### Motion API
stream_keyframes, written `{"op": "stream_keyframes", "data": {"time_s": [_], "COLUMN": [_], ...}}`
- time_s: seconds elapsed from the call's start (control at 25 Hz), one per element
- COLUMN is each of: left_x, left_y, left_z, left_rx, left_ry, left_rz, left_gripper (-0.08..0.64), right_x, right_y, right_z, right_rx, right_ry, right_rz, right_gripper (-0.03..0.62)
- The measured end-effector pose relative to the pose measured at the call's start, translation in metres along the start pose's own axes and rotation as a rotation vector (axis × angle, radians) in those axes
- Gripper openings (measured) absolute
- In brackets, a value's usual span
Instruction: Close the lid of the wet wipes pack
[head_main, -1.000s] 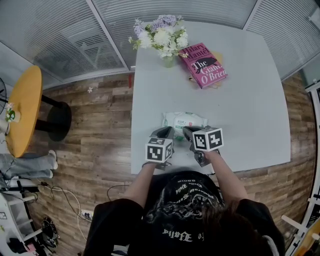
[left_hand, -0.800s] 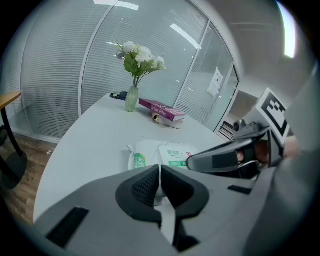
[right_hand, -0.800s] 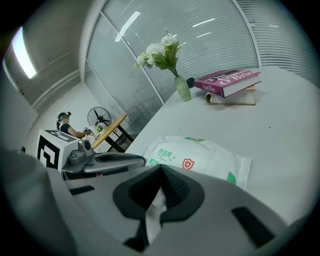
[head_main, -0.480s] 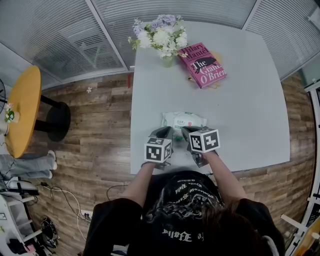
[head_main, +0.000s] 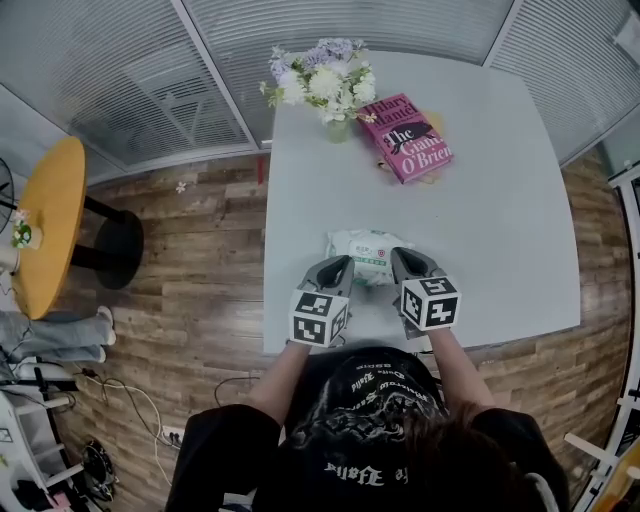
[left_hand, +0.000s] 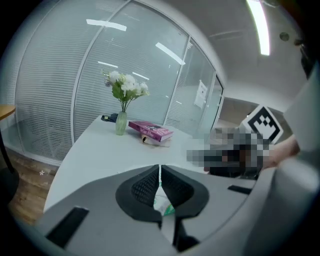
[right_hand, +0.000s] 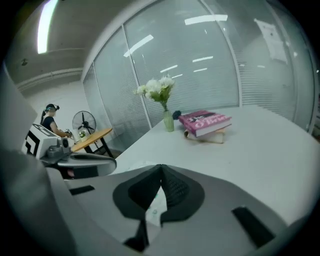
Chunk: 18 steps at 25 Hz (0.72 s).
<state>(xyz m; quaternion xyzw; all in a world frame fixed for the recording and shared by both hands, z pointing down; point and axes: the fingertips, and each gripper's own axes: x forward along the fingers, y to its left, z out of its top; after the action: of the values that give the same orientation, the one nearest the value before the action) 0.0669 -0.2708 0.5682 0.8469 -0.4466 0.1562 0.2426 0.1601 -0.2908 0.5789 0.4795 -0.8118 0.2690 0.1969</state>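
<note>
Head view is showing a person leaning over a white table (head_main: 500, 230), w/ a gripper in each hand. On it the wet wipes pack (head_main: 368, 250) is lying flat near the front edge, between the two grippers. The left gripper (head_main: 340, 265) is sitting at its left end and the right gripper (head_main: 403, 258) at its right end; can't tell if either is touching it. In the left gripper view the jaws are pressing together w/ only a thin slit and nothing between them, a bit of the pack peeking out below. In the right gripper view the jaws are meeting too, empty, w/ the pack showing under them. The lid is reading too small to judge. At the far end a vase of flowers (head_main: 325, 85) is standing beside a pink book (head_main: 408, 135). A round yellow side table (head_main: 45, 225) is standing on the wood floor (head_main: 200, 270), well apart.
</note>
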Motion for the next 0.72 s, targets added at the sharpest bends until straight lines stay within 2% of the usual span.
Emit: {"op": "stream_keyframes", "data": {"time_s": [0.12, 0.24, 0.4, 0.56, 0.72], "left_x": [-0.010, -0.025, -0.056, -0.075, -0.083], "left_y": [-0.006, -0.006, -0.002, 0.001, 0.004], "left_z": [0.012, 0.023, 0.039, 0.046, 0.054], "left_rx": [0.006, 0.036, 0.084, 0.131, 0.109], "left_ry": [-0.065, -0.124, -0.224, -0.261, -0.295], "left_rz": [0.005, 0.020, 0.078, 0.102, 0.109], "left_gripper": [0.014, 0.014, 0.015, 0.015, 0.015], "right_x": [-0.026, -0.051, -0.082, -0.093, -0.093], "right_y": [-0.019, -0.024, -0.024, -0.016, -0.008], "right_z": [0.018, 0.025, 0.027, 0.027, 0.030], "right_rx": [-0.054, -0.105, -0.156, -0.190, -0.198], "right_ry": [-0.124, -0.209, -0.288, -0.320, -0.330], "right_rz": [-0.111, -0.163, -0.232, -0.247, -0.217], "right_gripper": [-0.002, -0.002, -0.002, -0.002, -0.002]}}
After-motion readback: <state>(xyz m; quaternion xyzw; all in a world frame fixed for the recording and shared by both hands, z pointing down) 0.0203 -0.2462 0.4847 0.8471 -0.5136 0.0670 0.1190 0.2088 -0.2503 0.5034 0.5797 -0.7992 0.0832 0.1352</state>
